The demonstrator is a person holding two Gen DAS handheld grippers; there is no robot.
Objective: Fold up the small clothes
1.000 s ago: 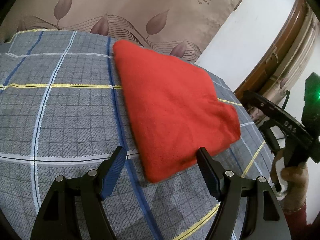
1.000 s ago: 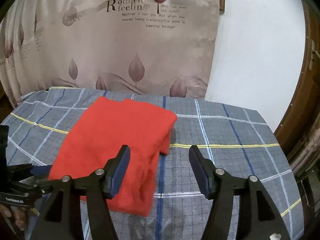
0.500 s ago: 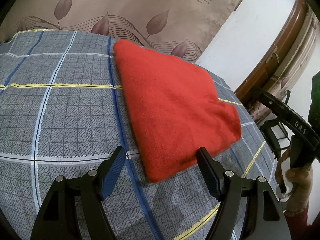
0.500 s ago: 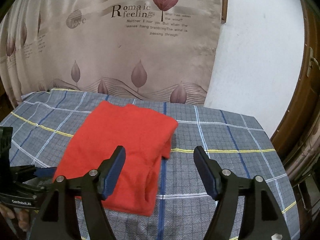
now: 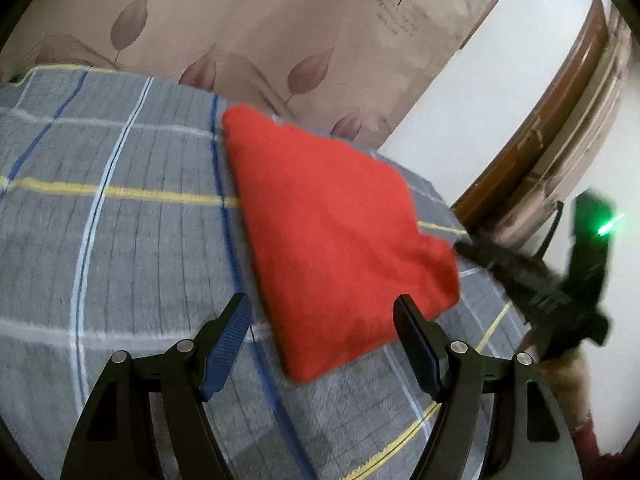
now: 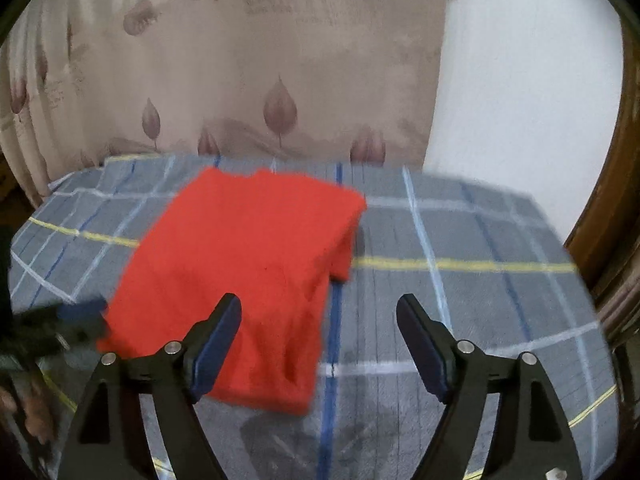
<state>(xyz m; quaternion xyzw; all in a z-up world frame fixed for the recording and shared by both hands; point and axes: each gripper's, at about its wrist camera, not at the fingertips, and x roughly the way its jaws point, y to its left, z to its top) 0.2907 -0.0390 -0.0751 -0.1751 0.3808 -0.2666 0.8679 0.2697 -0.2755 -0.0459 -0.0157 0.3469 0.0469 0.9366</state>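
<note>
1. Left wrist view: you see the left gripper (image 5: 322,324) with its jaws set wide and nothing between them. The right gripper (image 5: 532,284) enters at 3 o'clock as a blurred dark shape with a green light; only this view shows that light. You cannot tell its jaw state here.
2. Right wrist view: you see the right gripper (image 6: 319,326) with jaws spread wide and empty. The left gripper (image 6: 60,320) appears at 9 o'clock, blurred, just beside the cloth's near left corner.
3. Only the right wrist view shows the layered fold edge on the red garment (image 6: 248,272) at its 3 o'clock side.
4. Printed text on the leaf-patterned curtain (image 6: 240,60) is too blurred to read in either view.
5. Locate the red garment (image 5: 332,240) folded flat on the plaid bedcover (image 5: 120,220). In the left wrist view its near corner lies between the two fingertips, toward 12 o'clock. In the right wrist view it lies at 11 o'clock, behind the left fingertip (image 6: 224,320).
</note>
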